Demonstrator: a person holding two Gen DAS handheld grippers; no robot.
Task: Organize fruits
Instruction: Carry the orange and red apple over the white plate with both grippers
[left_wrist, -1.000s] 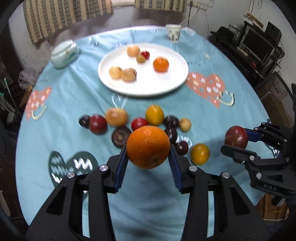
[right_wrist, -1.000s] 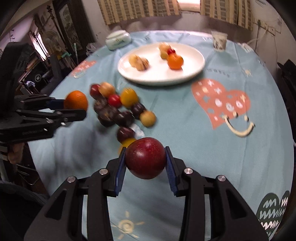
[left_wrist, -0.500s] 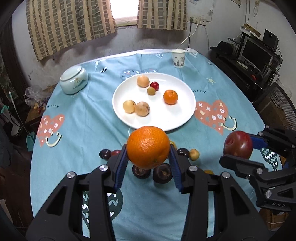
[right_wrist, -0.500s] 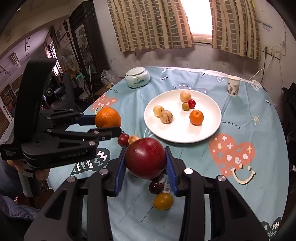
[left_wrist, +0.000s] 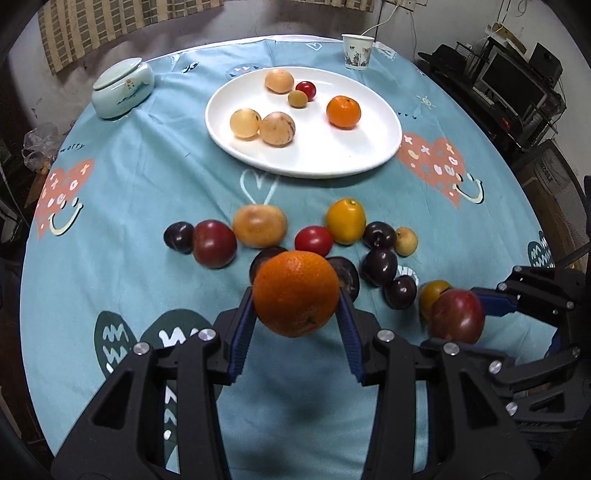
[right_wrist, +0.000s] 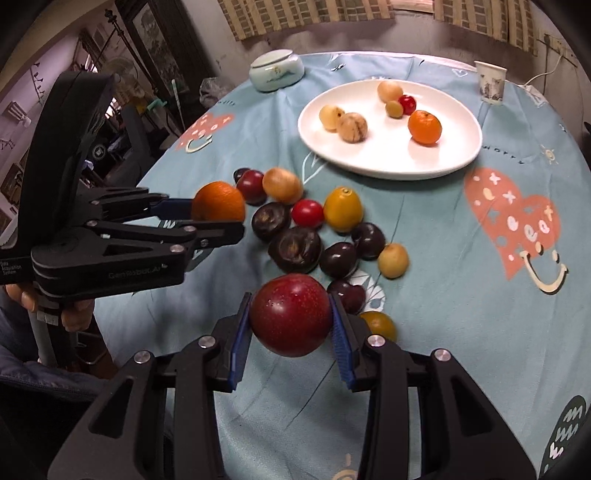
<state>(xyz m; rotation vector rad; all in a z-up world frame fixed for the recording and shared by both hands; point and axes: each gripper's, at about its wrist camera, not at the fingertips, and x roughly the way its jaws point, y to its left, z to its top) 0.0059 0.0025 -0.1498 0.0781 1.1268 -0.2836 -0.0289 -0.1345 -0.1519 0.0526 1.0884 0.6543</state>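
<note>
Compared with half a second earlier, both wrist views have tipped downward: the window has left the frame and the loose fruit cluster now fills the middle of each picture, while both fruits remain clamped as before.

The large round orange (left_wrist: 296, 293) is held off the cloth between the blue pads of the left gripper (left_wrist: 295, 314), whose jaws pinch it at its widest part. The round dark-red plum (right_wrist: 291, 314) is held the same way by the right gripper (right_wrist: 291, 325), jaws pressed on both flanks. Both fruits are roughly spherical, so no long axis governs release.

Ahead of both sets of jaws lies the loose group of dark plums, red and yellow fruits (left_wrist: 345, 225) on the light-blue patterned tablecloth (left_wrist: 147, 192). Beyond that group sits the white oval ceramic plate (left_wrist: 369, 155), already carrying a small orange mandarin (left_wrist: 343, 111) and several pale round fruits.

The relation that matters: the plate lies straight forward of both grippers, past the loose fruit. From the right wrist view the left gripper (right_wrist: 221, 221) stands to the left and slightly farther forward, so it appears the nearer of the two. The likely next move is a forward carry over the cluster, with clearance kept above it, toward the bare front half of the plate.
</note>
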